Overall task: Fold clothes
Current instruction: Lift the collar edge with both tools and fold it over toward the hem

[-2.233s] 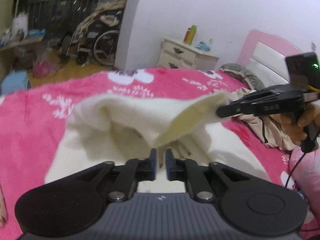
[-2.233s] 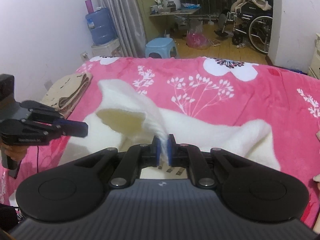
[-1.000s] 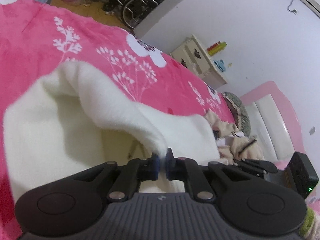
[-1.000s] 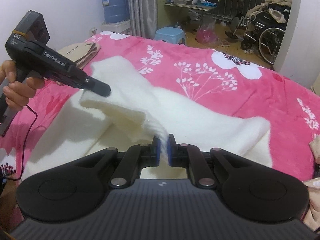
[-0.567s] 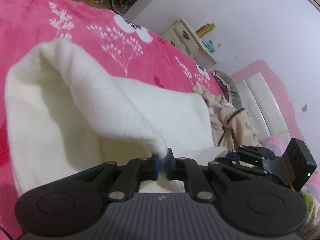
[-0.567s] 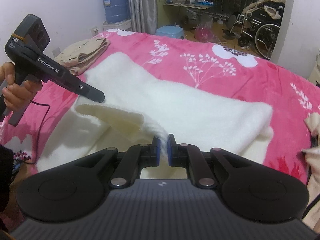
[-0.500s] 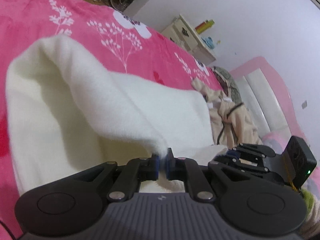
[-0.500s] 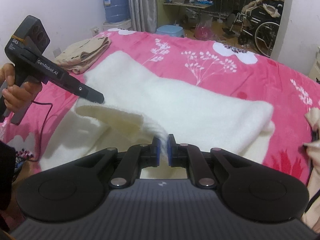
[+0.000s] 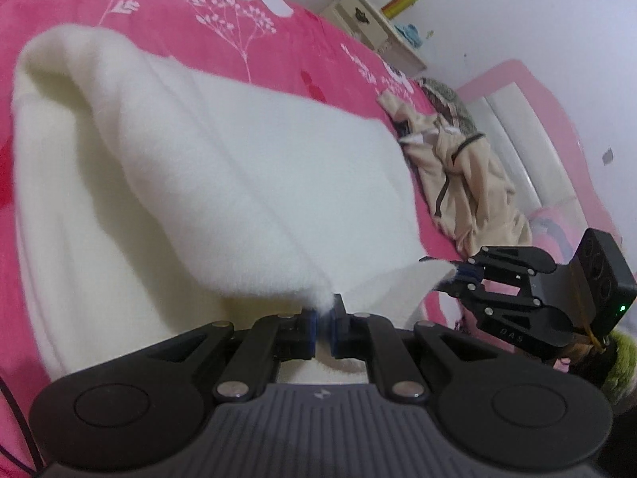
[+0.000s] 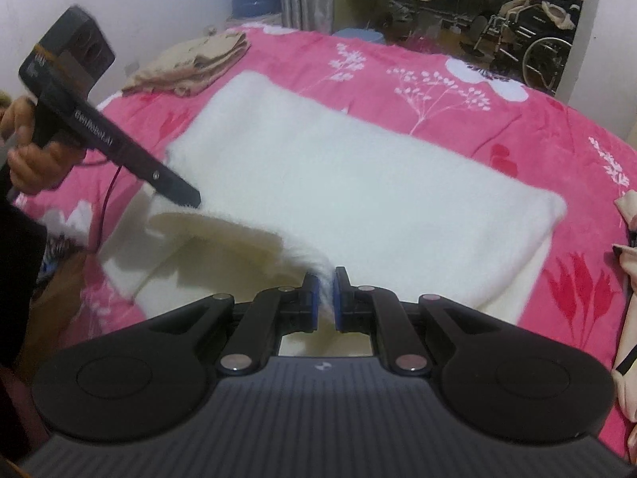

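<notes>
The left tool has its blue-padded fingers drawn close together, nipping a corner of the white fleece garment between them. The right tool is pinched the same way on another corner of that cloth, its fingers nearly meeting. In the right wrist view a hand wraps the left tool's handle, and the tool slopes downward toward its tip. The two tools sit apart, each at one end of the raised edge.

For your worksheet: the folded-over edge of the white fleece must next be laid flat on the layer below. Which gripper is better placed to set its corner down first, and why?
Probably the left gripper: it pinches its corner of the white fleece low, near the lower layer. The right gripper holds its corner raised, with a shadowed gap beneath.
</notes>
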Demonstrator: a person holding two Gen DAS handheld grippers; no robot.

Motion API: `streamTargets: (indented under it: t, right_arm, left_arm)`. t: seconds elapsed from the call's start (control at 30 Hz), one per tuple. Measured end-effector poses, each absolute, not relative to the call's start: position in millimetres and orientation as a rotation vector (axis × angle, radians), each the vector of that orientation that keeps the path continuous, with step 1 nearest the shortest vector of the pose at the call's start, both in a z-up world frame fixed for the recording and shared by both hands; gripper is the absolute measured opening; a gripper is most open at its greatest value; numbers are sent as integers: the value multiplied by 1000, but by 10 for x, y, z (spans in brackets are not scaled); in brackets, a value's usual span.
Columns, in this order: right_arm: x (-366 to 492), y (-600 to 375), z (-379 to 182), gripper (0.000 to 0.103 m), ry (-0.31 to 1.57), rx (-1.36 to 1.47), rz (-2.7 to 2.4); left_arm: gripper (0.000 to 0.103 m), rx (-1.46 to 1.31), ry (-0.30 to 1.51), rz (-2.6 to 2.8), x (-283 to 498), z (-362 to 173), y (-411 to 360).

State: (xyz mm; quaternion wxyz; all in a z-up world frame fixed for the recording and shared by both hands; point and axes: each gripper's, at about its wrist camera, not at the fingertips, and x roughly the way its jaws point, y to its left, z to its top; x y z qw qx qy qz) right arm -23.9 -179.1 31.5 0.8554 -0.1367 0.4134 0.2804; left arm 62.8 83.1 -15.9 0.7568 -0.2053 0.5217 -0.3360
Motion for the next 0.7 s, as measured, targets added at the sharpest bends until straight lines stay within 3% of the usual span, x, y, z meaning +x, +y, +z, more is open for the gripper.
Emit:
streamTargets:
  t: [0.7]
  right_arm:
    - [-516, -1785, 193, 6, 923, -367, 666]
  left_arm:
    - [6, -345, 1199, -780, 396, -309, 744]
